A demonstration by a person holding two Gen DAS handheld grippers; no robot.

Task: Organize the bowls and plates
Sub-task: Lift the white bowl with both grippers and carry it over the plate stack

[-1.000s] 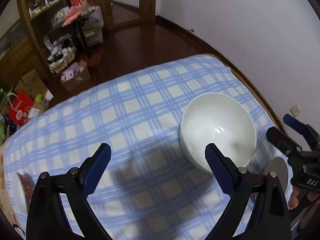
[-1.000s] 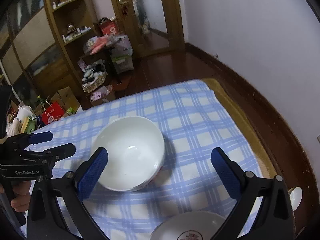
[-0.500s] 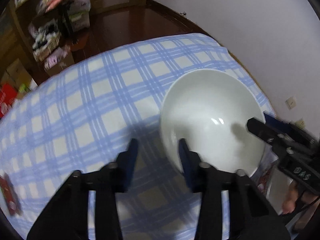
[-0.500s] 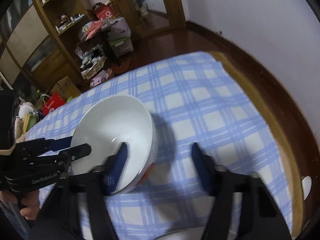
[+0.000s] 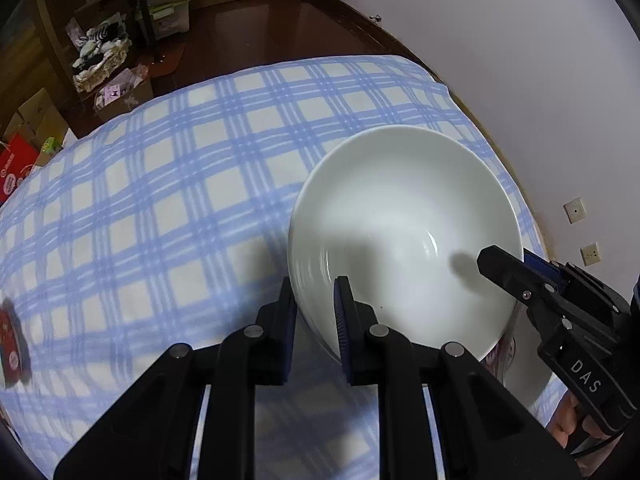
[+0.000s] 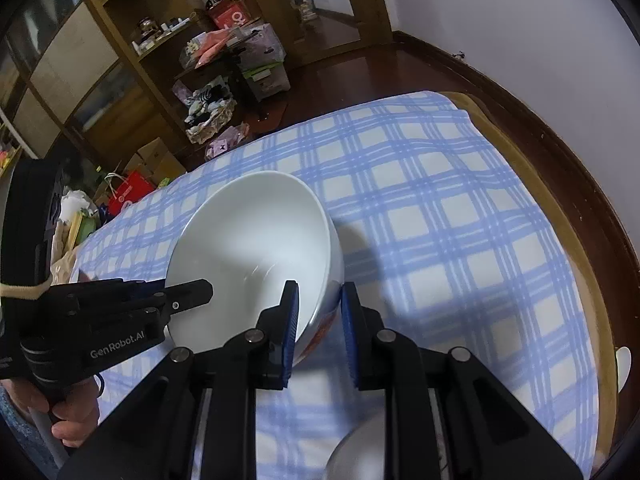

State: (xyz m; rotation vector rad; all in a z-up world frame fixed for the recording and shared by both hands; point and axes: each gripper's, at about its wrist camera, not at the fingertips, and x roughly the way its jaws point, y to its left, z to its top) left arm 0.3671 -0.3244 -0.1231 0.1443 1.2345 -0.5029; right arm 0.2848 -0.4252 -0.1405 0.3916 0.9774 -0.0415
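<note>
blue-and-white checked tablecloth (image 5: 168, 208) covers a table that stands against a plain white wall (image 5: 520, 60), with a strip of bare wooden table edge (image 6: 532, 184) showing along the wall side in the right wrist view. two wall sockets sit low on the wall at the right of the left wrist view. beyond the table lies a dark red-brown wooden floor (image 5: 256, 20), and past it tall wooden shelving (image 6: 120, 60) crowded with small items, a basket of cloths, cardboard boxes and a red paper bag (image 6: 130, 194) on the floor.

a large white bowl (image 5: 404, 236) rests on the cloth near the wall side of the table, its inside clean and glossy, with a red-orange pattern low on its outer wall in the right wrist view. the left gripper (image 5: 314, 316) straddles the near left rim of the bowl, one blue pad inside and one outside, jaws closing on the rim. the right gripper (image 6: 318, 320) straddles the opposite rim the same way, its jaws also closing on the bowl wall. each gripper is held by a hand, partly seen at the frame edges.

part of a second white dish (image 6: 360, 452) shows at the bottom of the right wrist view, under the right gripper. a small red item (image 5: 12, 348), blurred, lies at the left edge of the cloth.
</note>
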